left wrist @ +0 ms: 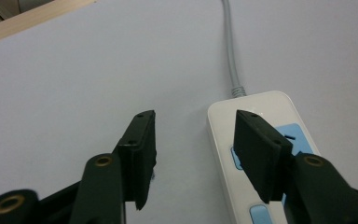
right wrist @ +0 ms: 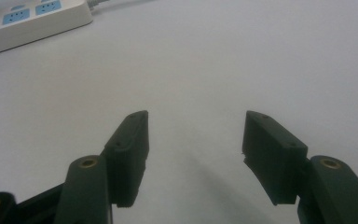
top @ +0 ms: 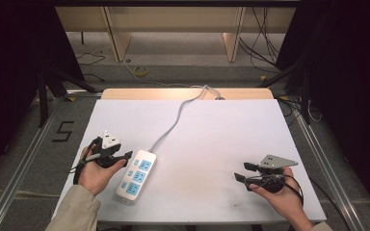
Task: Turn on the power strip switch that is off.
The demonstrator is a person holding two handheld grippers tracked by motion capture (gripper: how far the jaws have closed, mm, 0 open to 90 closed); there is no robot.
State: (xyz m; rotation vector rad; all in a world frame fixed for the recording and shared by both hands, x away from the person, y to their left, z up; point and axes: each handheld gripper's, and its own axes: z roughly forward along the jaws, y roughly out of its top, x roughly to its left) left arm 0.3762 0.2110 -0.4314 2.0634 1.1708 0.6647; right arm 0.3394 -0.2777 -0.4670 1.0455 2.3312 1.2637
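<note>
Tabletop [top: 212, 139]: white and bare apart from the power strip, which serves as the landmark for every place below.
Power strip [top: 136, 176]: it lies flat and slanted on the tabletop, blue sockets facing up, so they are open to you from above.
Cable [top: 173, 122]: grey, it leaves the far end of the power strip and runs away over the far edge of the tabletop; that tether probably explains why the strip lies angled as it does.
Left hand [top: 96, 173]: you hold it just beside the power strip, at its far-left side, close enough to work on it.
Left tongs [left wrist: 193, 140]: open, nothing between the pads; in the left gripper view one jaw hangs in front of the strip's cable end and the other over bare tabletop, so you seem lined up on that corner rather than gripping it.
Right hand [top: 279, 192]: you keep it well apart from the power strip, out of the left's way.
Right tongs [right wrist: 193, 140]: open and empty, aimed at bare tabletop, with the power strip far off.
</note>
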